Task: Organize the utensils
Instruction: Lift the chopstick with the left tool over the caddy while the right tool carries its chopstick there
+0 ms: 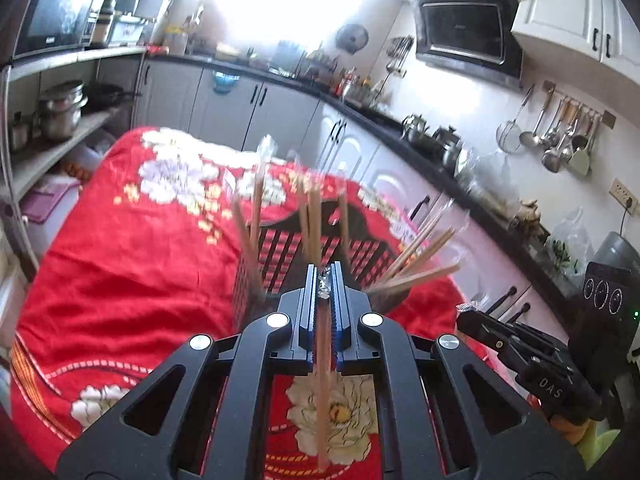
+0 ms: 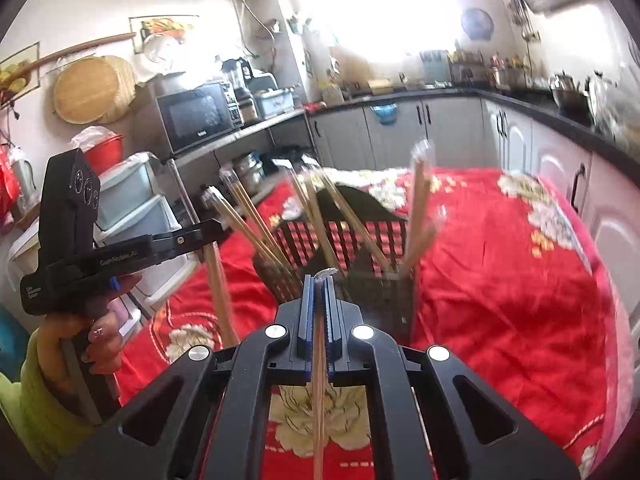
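A black lattice utensil holder [image 1: 280,256] stands on the red flowered cloth [image 1: 120,264] and holds several plastic-wrapped wooden chopstick pairs [image 1: 256,204]. My left gripper [image 1: 325,280] is shut on a wrapped chopstick pair [image 1: 324,380] that hangs down between its fingers, just in front of the holder. In the right wrist view, my right gripper [image 2: 320,280] is shut on another wrapped chopstick pair [image 2: 319,392], close to the holder [image 2: 352,248]. The left gripper [image 2: 120,256] shows at the left of that view, its chopsticks [image 2: 220,292] hanging down.
The cloth-covered table [image 2: 500,280] stands between grey kitchen cabinets [image 1: 248,104] with a dark counter. The right gripper's body [image 1: 532,352] is at the lower right in the left wrist view. Shelves with pots [image 1: 60,112] and a microwave [image 2: 196,116] stand at the left.
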Available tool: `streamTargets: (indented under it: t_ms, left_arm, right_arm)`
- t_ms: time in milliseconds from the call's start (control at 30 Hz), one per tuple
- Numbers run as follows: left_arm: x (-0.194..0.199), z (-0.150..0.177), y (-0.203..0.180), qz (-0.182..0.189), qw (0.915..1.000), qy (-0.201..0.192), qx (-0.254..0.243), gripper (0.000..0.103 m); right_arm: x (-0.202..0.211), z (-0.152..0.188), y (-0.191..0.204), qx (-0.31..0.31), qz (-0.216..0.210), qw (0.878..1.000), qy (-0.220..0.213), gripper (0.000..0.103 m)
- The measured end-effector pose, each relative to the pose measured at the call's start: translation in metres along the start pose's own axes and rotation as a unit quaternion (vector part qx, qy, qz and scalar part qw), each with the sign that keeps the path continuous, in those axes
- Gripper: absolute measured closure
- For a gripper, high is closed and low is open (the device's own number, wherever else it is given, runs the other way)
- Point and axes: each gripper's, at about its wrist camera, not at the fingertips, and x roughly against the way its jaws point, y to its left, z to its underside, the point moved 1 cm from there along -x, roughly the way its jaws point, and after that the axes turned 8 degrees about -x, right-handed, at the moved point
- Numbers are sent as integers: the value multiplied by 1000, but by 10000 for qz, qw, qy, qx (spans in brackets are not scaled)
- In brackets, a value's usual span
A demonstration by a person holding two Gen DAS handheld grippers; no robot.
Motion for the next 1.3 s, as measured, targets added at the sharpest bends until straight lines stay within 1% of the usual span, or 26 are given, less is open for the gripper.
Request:
streamTargets:
  t_ms: [233,500,633,833,933,1200,1300]
  left_arm:
    - [15,-27,-11,-2,9991,-375,-187,100]
    - [28,-60,-20,-51,9966,-743,-362,100]
    - [32,-74,-22,-97,9950,-910,-411,100]
    - [34,-96,-23,-288,9916,-1161,-499,100]
    - [32,-105,-21,-455,9894,-1274,-520,100]
    - [21,-116,-17,-780,9846,-1462,-564,100]
    - [16,-116,-17,-1017,9803,-1569,-643,100]
  right_arm:
    - [10,-28,16,164,-138,9989,-428,98]
    - [18,-65,21,89,-244,9947,-990,98]
    - [21,-81,22,60,-274,9923,-1205,98]
    - [22,-104,22,-2,-312,9883,-1491,98]
    - [20,-112,22,-4,-277,9867,-1602,98]
    - [9,-126,24,127,-150,9815,-1906,98]
    - [2,-127,22,154,-77,9794,-2010,98]
